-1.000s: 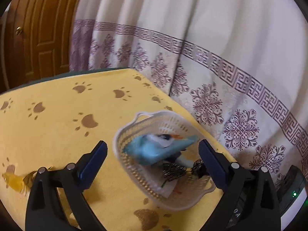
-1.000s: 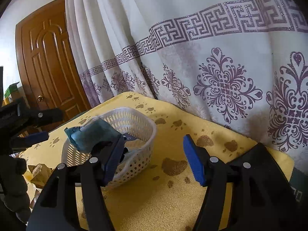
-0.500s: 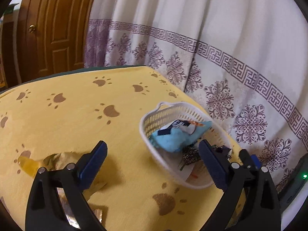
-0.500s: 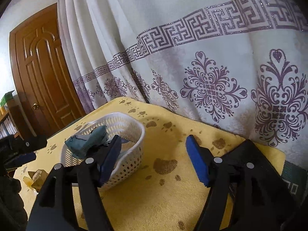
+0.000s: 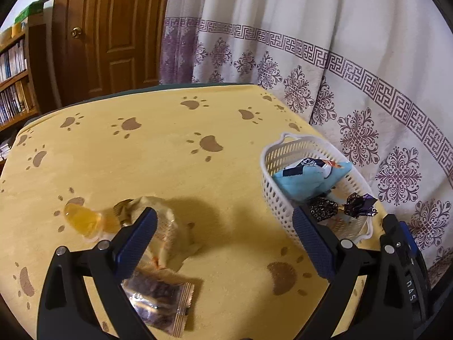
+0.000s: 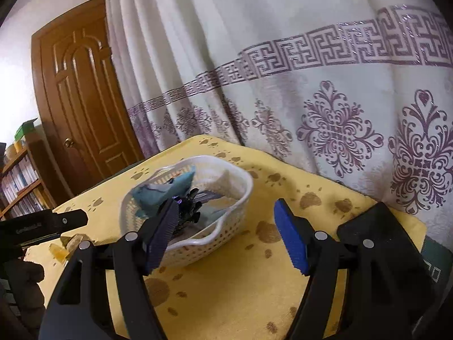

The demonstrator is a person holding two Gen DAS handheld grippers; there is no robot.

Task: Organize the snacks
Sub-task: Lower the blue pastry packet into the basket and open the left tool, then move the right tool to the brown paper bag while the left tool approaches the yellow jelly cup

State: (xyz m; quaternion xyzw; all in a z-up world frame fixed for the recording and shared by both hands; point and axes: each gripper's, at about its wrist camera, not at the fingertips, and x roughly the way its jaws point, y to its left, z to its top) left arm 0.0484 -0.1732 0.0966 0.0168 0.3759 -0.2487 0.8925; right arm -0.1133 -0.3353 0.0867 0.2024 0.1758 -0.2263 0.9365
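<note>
At 9 o'clock lies a slippery jelly cup (image 5: 82, 221); beside it, light crinkly snack packets (image 5: 161, 297), best pinched at a sealed edge. Left gripper (image 5: 223, 243) gapes empty. At 3 o'clock sits the basket (image 5: 271, 187).

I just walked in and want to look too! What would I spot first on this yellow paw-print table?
First, the white basket near the curtain, with a light blue snack bag and dark shiny candies inside. Then the loose snacks on the yellow tablecloth: an orange jelly cup, a crinkly pale wrapper and a clear packet, right under the open left claw.
</note>
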